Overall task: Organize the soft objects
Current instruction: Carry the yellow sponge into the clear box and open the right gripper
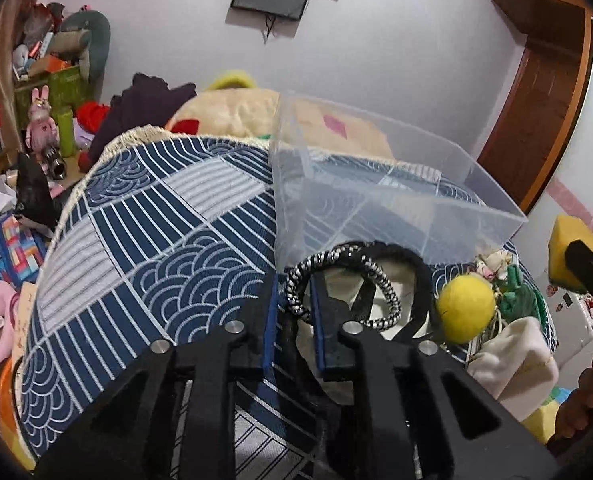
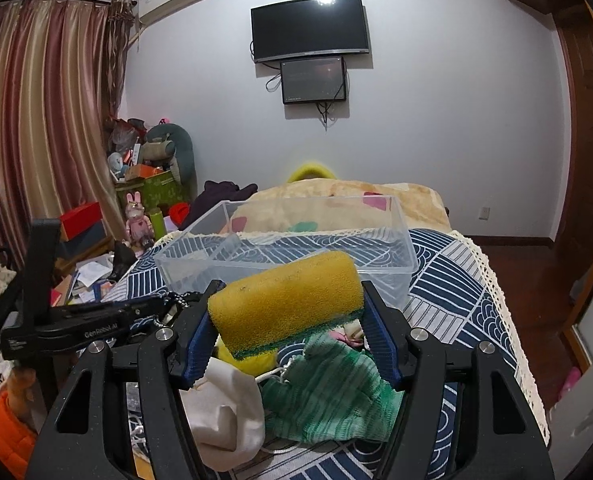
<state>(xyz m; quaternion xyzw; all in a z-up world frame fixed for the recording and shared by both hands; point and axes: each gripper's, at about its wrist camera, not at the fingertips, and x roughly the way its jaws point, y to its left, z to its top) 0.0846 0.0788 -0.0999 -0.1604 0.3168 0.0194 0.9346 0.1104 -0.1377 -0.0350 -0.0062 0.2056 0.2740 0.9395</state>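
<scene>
My left gripper (image 1: 294, 312) is shut on hair ties: a black-and-white braided one (image 1: 380, 276) and a black one (image 1: 420, 276), held just before the clear plastic box (image 1: 376, 200). My right gripper (image 2: 286, 320) is shut on a yellow sponge with a green scrub layer (image 2: 284, 296), lifted above the pile; the sponge also shows at the right edge of the left wrist view (image 1: 564, 248). Below lie a green knitted cloth (image 2: 328, 392), a white cloth pouch (image 2: 224, 404) and a yellow ball (image 1: 464, 308). The box (image 2: 296, 248) is divided and holds nothing.
The box and pile sit on a blue patterned cloth (image 1: 156, 240) with a fringed edge. A beige blanket (image 2: 336, 204) lies behind. The left gripper's body (image 2: 64, 328) is at my right gripper's left. Clutter covers the floor at left (image 1: 12, 216).
</scene>
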